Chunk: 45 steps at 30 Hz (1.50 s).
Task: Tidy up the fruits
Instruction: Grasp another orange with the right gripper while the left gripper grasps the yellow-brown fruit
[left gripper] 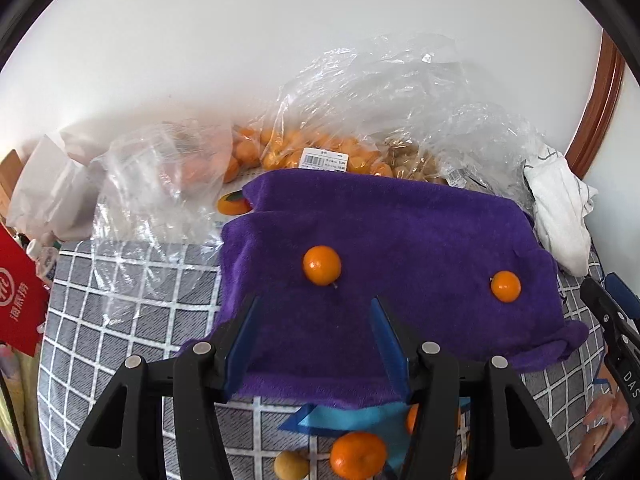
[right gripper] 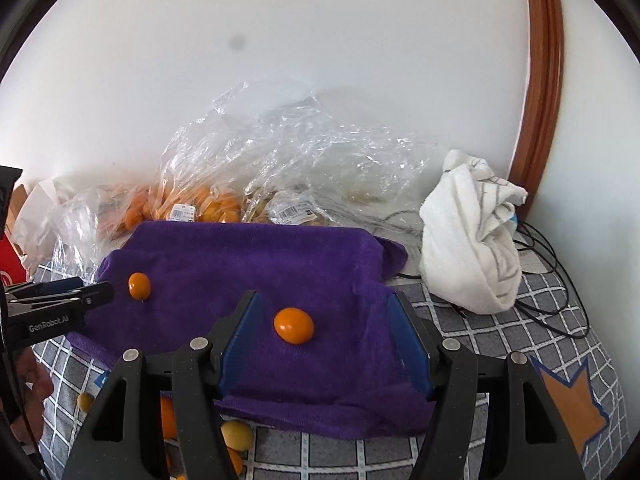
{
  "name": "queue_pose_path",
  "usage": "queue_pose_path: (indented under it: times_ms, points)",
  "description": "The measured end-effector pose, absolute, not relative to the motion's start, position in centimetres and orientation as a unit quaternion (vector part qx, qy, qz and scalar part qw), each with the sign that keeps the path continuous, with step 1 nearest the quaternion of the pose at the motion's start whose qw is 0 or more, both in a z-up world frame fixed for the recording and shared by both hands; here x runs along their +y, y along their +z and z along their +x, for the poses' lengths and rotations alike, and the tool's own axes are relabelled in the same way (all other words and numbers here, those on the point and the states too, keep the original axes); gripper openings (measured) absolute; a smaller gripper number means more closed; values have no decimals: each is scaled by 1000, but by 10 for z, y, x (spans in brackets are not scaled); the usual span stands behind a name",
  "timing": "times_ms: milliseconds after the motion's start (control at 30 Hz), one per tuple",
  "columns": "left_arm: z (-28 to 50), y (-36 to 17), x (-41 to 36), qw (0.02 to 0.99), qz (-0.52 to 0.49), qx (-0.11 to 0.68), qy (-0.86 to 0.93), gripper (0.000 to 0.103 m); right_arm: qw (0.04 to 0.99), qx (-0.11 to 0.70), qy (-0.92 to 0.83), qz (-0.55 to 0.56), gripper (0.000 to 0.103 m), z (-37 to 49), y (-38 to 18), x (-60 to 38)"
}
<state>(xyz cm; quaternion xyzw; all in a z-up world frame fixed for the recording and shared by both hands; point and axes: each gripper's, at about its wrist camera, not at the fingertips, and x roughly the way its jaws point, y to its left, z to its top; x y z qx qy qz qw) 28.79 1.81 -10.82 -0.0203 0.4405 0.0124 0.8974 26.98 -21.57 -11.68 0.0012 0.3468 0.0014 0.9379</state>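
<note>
Purple plush towel (left gripper: 400, 232) bearing two small orange citrus fruits, well apart; both grippers hang parted and empty.
Left wrist view: left gripper (left gripper: 312, 328) below one fruit (left gripper: 321, 265); loose fruit partly hidden behind its frame. Right wrist view: right gripper (right gripper: 326, 332) flanks the other fruit (right gripper: 294, 325) without touching; only here, a crumpled white cloth (right gripper: 472, 240) shows whole.

Grey checked cover (left gripper: 120, 300) bears purple towel (left gripper: 400, 232), plastic bags (left gripper: 160, 168), white cloth (right gripper: 472, 248).
</note>
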Motion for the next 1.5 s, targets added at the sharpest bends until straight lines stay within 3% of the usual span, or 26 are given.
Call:
queue_pose_path:
  times_ms: [300, 467, 800, 867, 967, 1333, 1500]
  points:
    - [219, -112, 55, 901, -46, 431, 28, 54, 916, 397, 51, 14, 65, 218, -140, -209]
    - [193, -125, 68, 897, -69, 436, 29, 54, 905, 415, 93, 16, 51, 192, -161, -192]
    - [171, -139, 81, 889, -81, 448, 43, 54, 880, 449, 156, 23, 51, 174, -201, -154]
    - [169, -142, 80, 889, -79, 450, 42, 54, 877, 455, 152, 15, 45, 178, -208, -148]
    - [168, -148, 75, 889, -75, 451, 33, 54, 880, 449, 151, 2, 36, 175, -207, -147]
    - [185, -172, 47, 894, -49, 444, 1, 54, 911, 401, 91, 10, 36, 161, -192, -210]
    - [193, -183, 49, 892, -78, 445, -9, 32, 909, 409, 74, 29, 36, 168, -198, -227]
